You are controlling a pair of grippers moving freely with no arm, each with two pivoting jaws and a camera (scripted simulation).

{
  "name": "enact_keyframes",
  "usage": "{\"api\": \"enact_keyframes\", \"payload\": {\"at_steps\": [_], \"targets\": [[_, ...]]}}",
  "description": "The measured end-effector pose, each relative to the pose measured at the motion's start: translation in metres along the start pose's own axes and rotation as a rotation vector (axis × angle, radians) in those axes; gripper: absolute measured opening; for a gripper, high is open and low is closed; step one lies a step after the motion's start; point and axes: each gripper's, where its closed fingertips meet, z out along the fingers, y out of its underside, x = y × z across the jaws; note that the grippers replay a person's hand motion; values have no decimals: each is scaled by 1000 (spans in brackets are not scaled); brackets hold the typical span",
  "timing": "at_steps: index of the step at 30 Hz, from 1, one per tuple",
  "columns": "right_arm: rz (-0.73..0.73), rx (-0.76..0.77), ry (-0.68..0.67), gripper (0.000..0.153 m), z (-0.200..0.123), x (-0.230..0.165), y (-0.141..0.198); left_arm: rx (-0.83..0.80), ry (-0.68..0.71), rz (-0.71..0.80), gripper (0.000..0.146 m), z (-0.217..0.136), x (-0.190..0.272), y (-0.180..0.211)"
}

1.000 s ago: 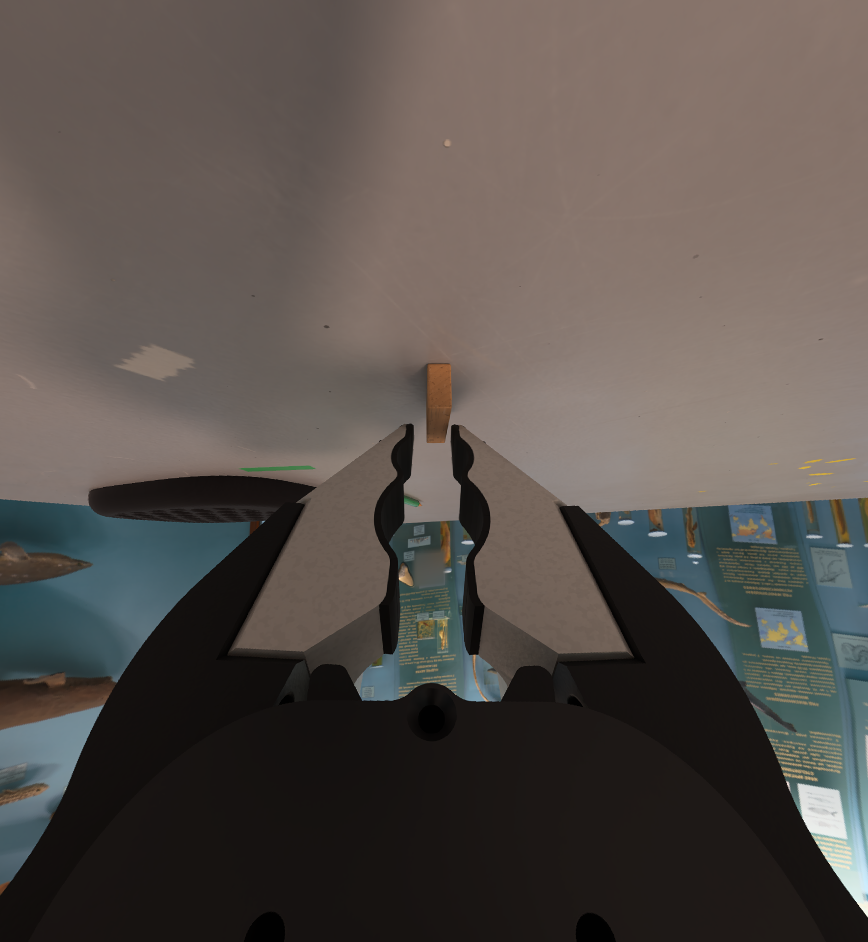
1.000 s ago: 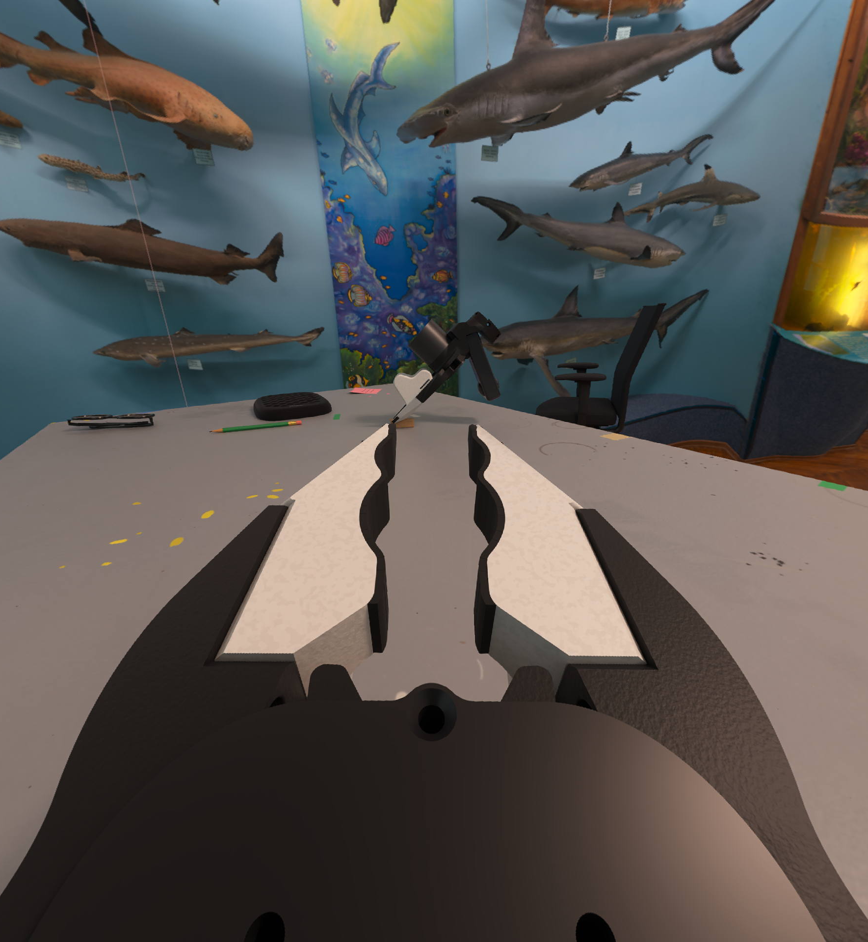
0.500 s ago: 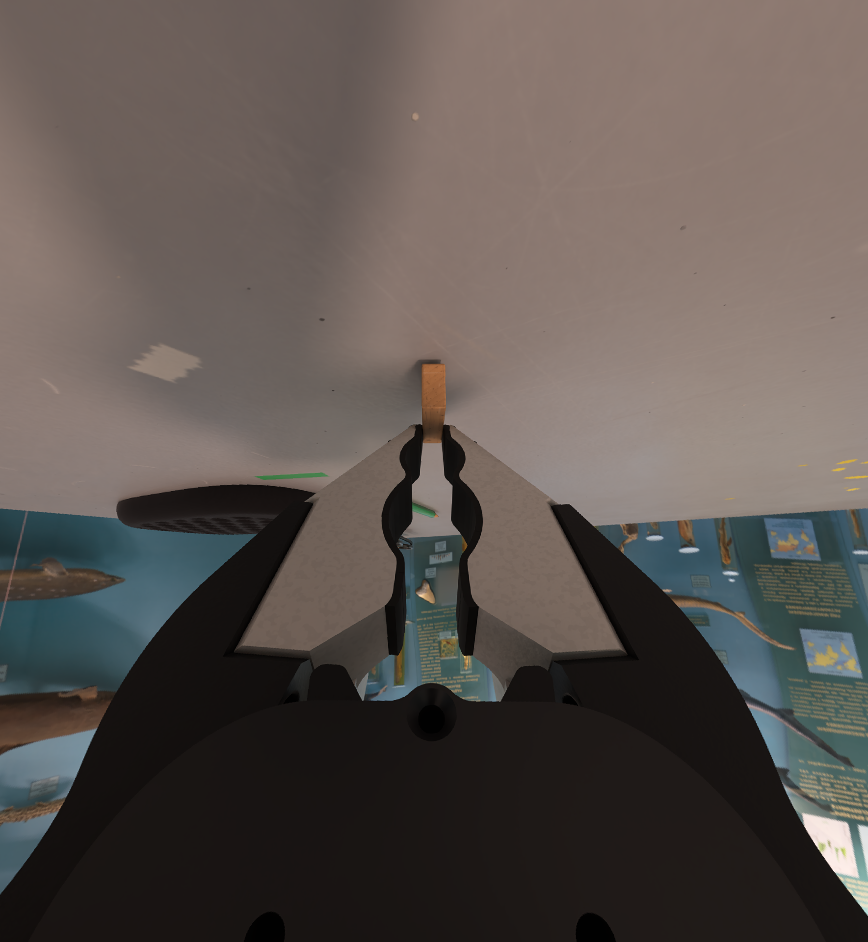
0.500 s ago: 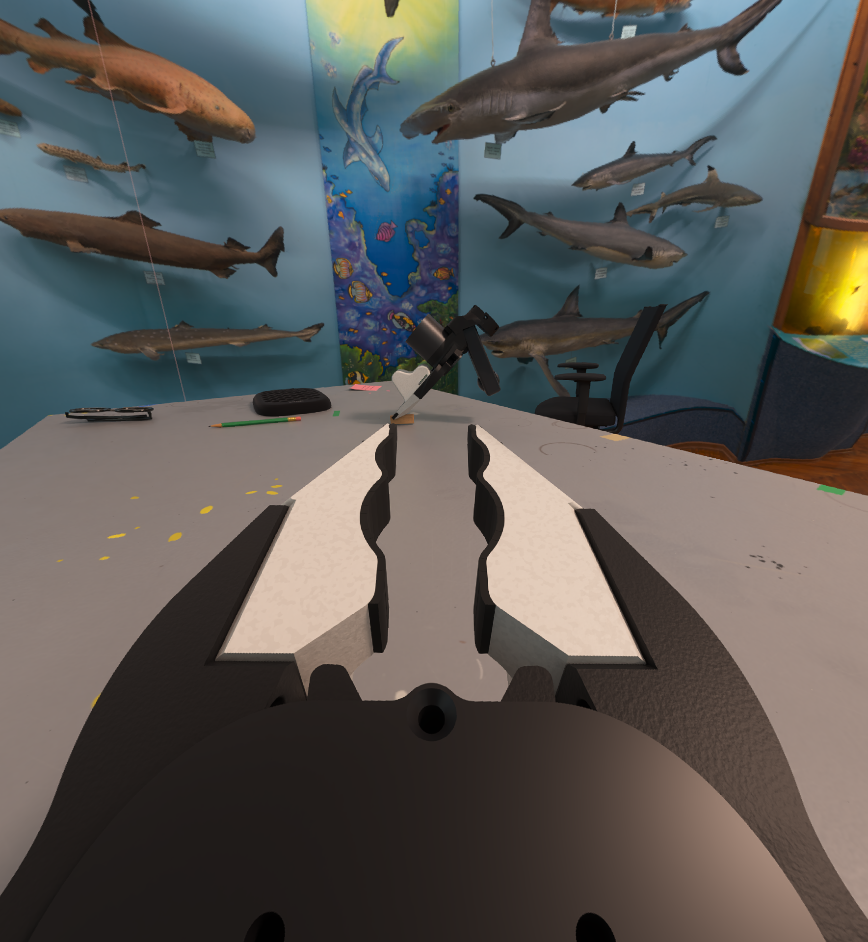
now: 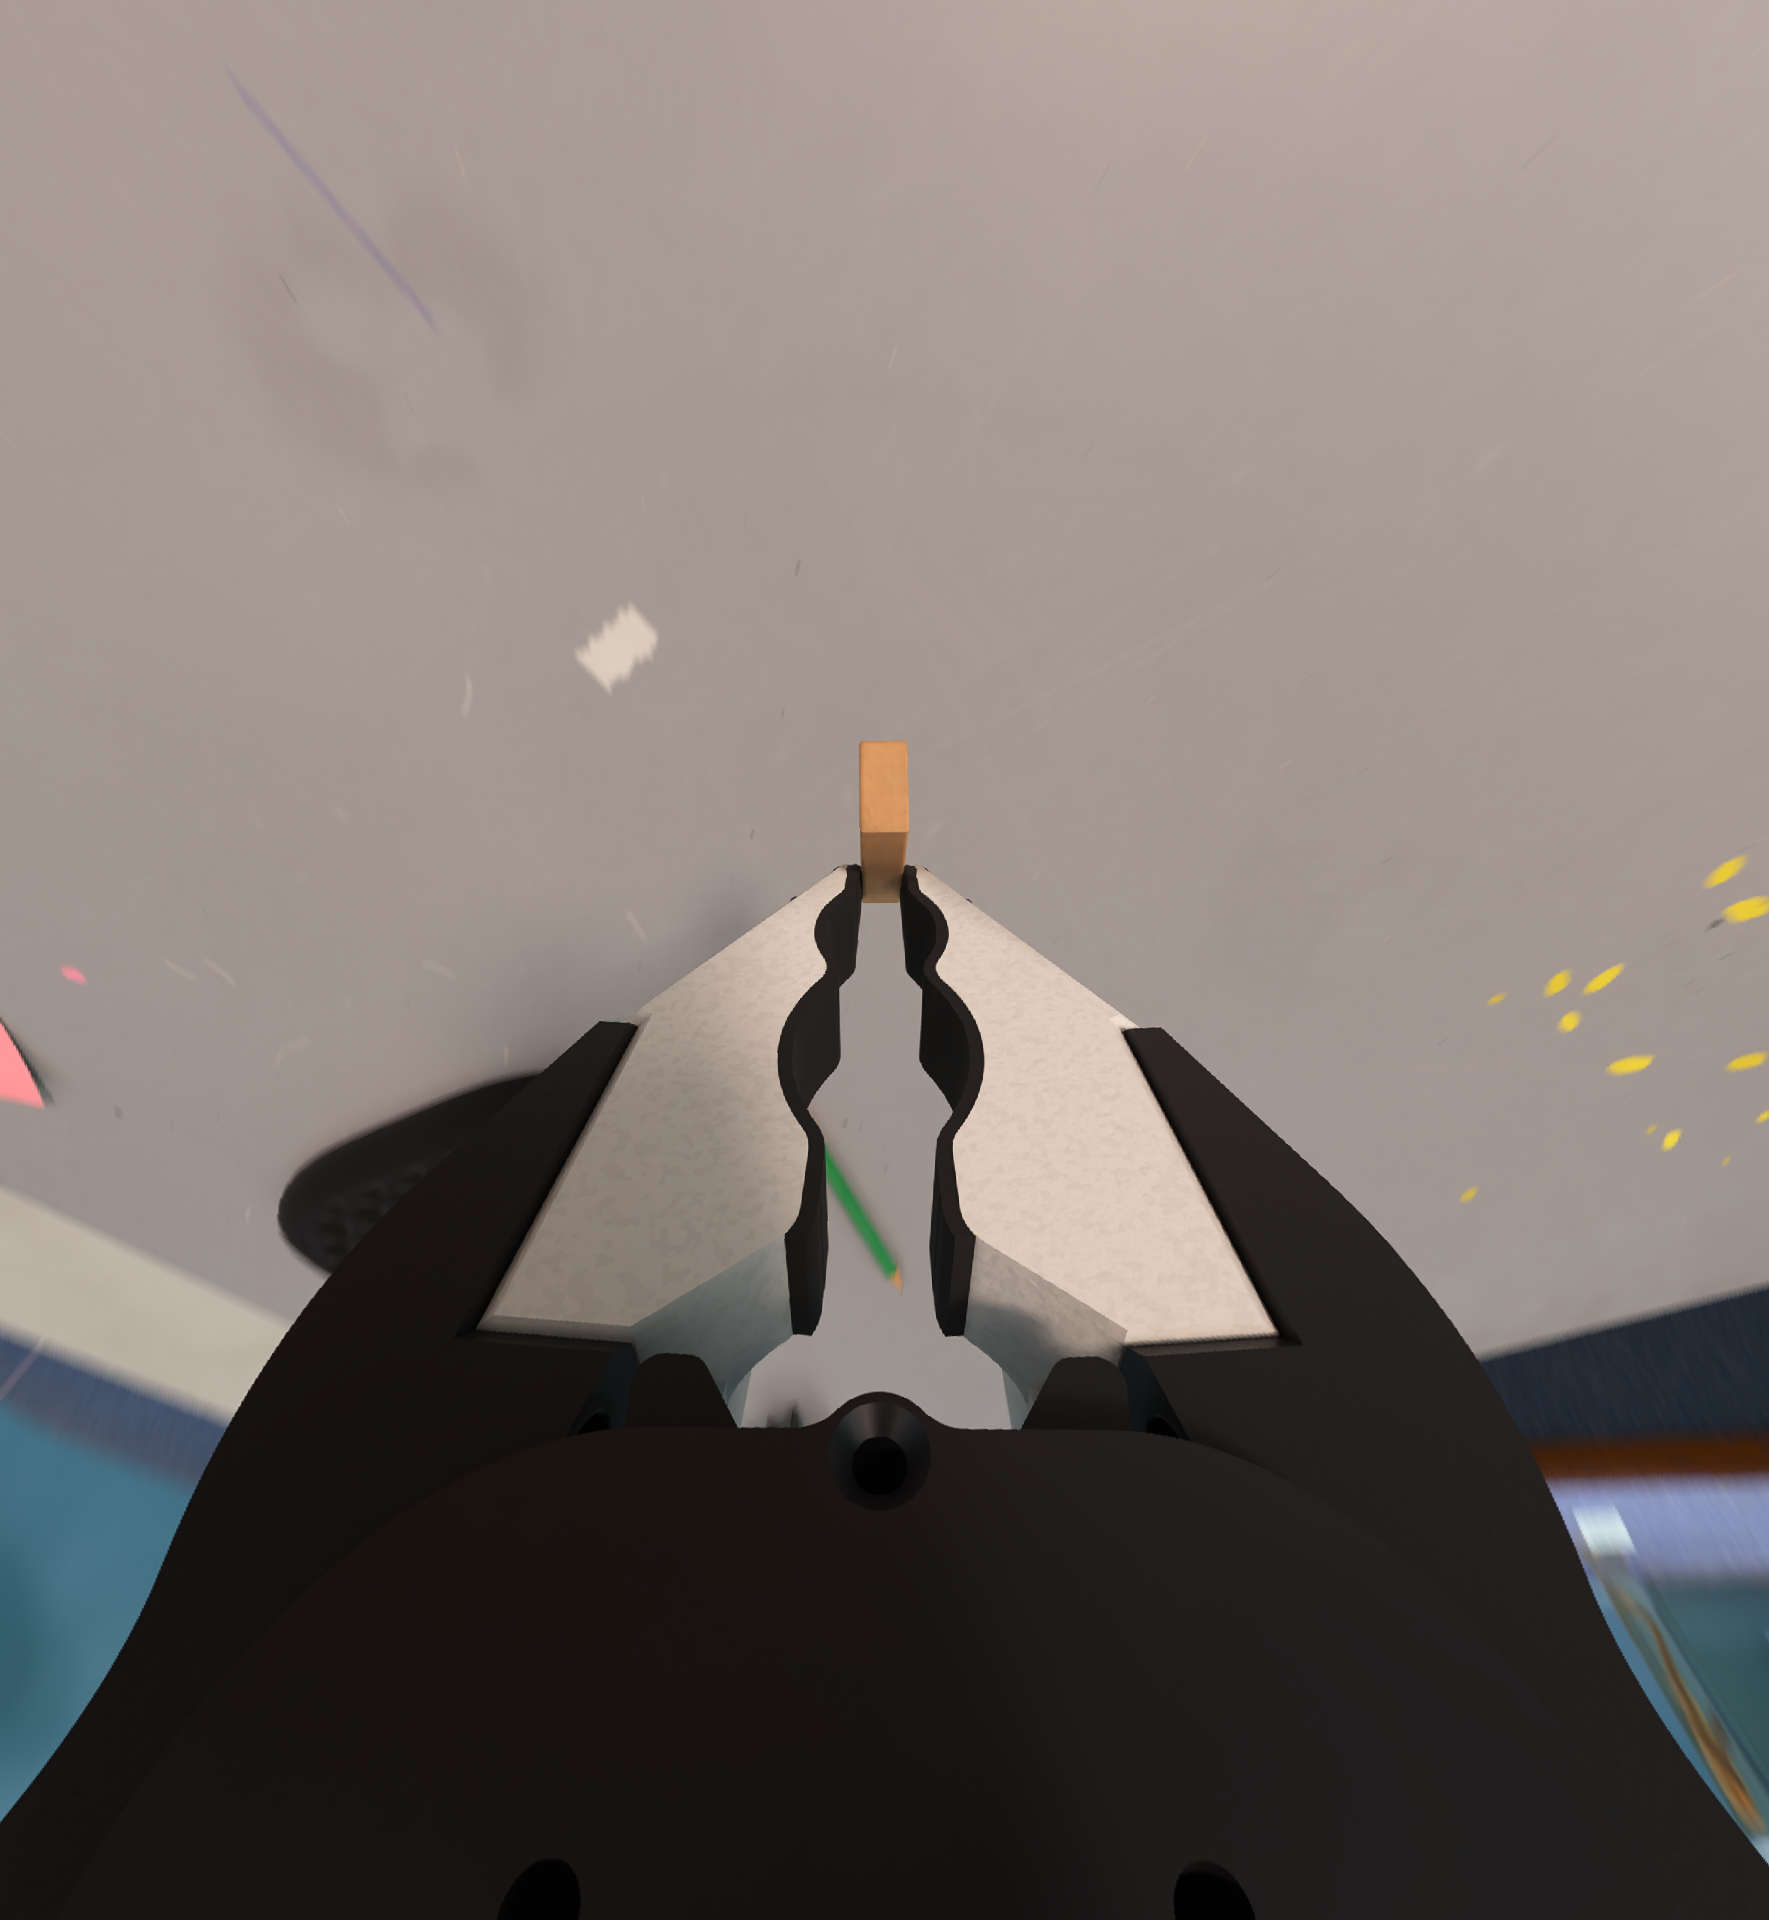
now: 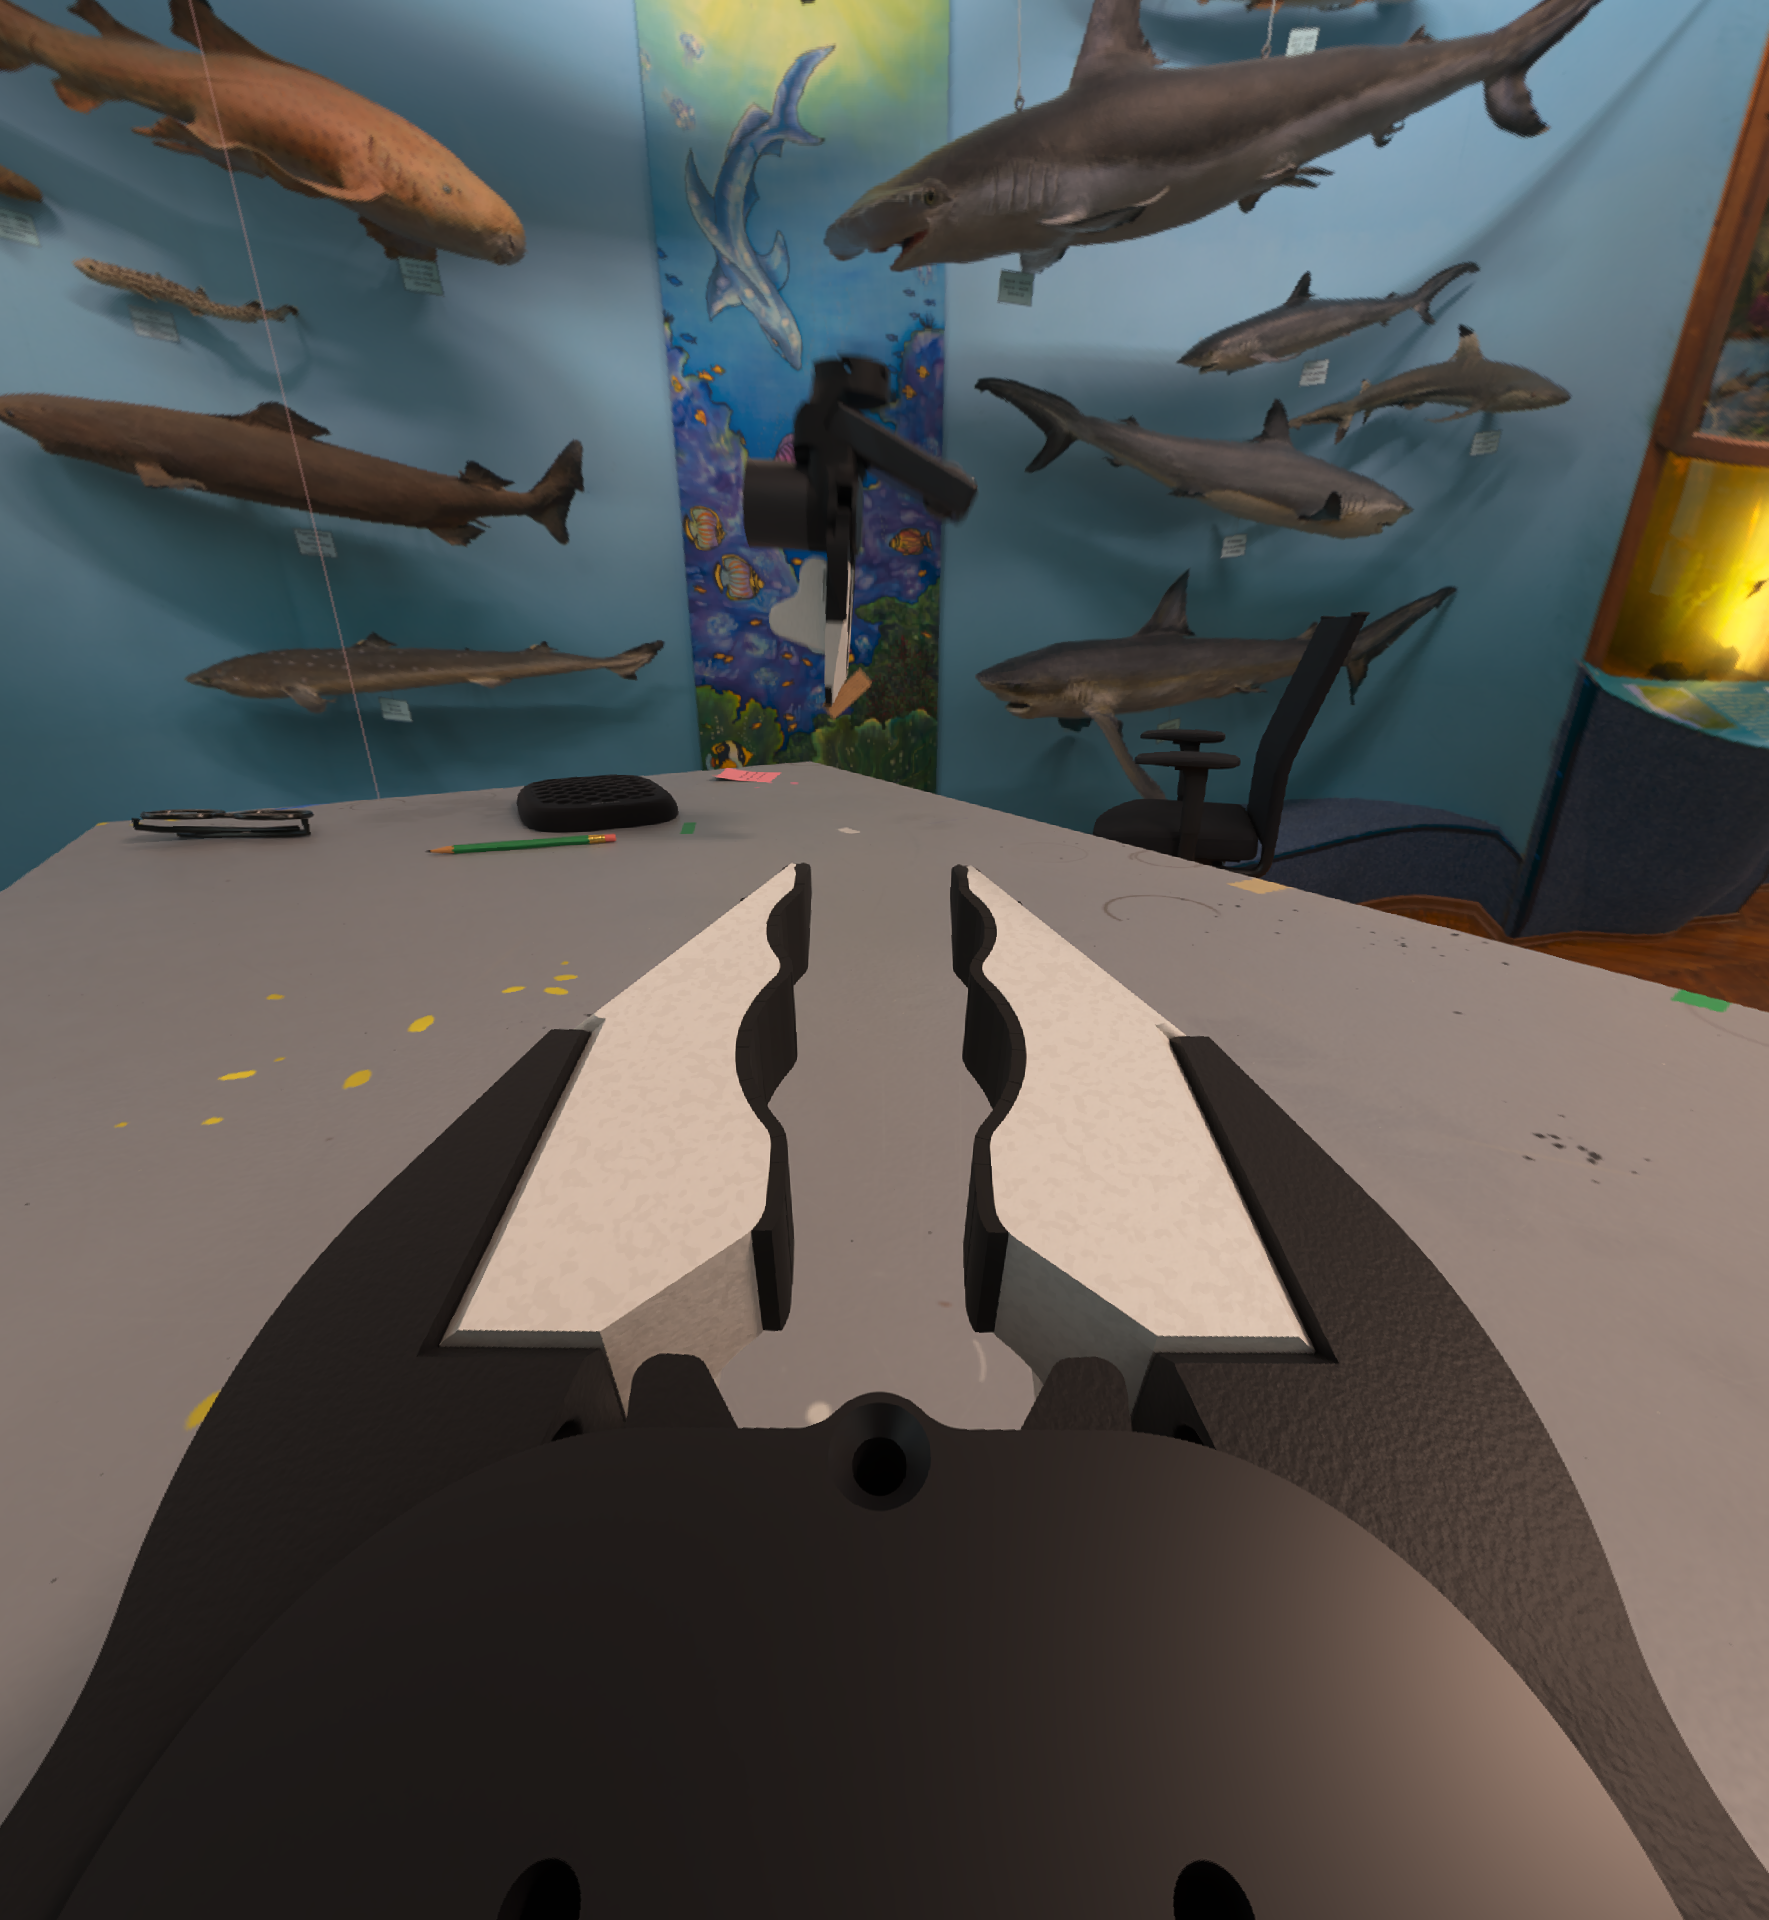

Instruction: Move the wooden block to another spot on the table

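A small light-brown wooden block [image 5: 882, 805] is pinched between the tips of my left gripper [image 5: 882, 881], which is shut on it and holds it well above the grey table [image 5: 1171, 468]. In the right wrist view the left gripper [image 6: 838, 681] hangs in the air beyond the table's far edge, fingers pointing down, with the block [image 6: 849, 691] at its tips. My right gripper [image 6: 880, 878] is open and empty, low over the grey table [image 6: 1379, 1091] and far from the block.
A black perforated pad [image 6: 596, 802], a green pencil [image 6: 527, 845], black glasses [image 6: 223, 823] and a pink note [image 6: 748, 775] lie near the table's far edge. Yellow flecks [image 6: 360, 1049] mark the left side. A black office chair [image 6: 1233, 769] stands beyond the right edge.
My left gripper shut on the block and lifted it high off the table, turning to point downward. The right gripper has barely moved.
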Motion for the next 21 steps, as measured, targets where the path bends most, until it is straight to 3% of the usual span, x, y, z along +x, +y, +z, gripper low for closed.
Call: {"api": "enact_keyframes", "payload": {"at_steps": [4, 8, 11, 14, 17, 21], "targets": [[-12, -4, 2, 26, 0, -1, 0, 325, 23, 70, 7, -48, 41, -15], [-16, -11, 0, 26, 1, -2, 1, 554, 23, 172, 7, -60, 128, -19], [-17, -17, -1, 26, 2, -2, 2, 628, -46, 168, 7, -37, 193, -31], [-30, -21, -2, 26, 2, -3, 2, 637, -77, 188, 7, 10, 254, -46], [-36, -20, -2, 26, 2, -4, 2, 659, 9, 202, 7, 52, 303, -58], [-36, -21, -2, 26, 2, -4, 3, 738, 104, 178, 7, 75, 334, -73]]}}
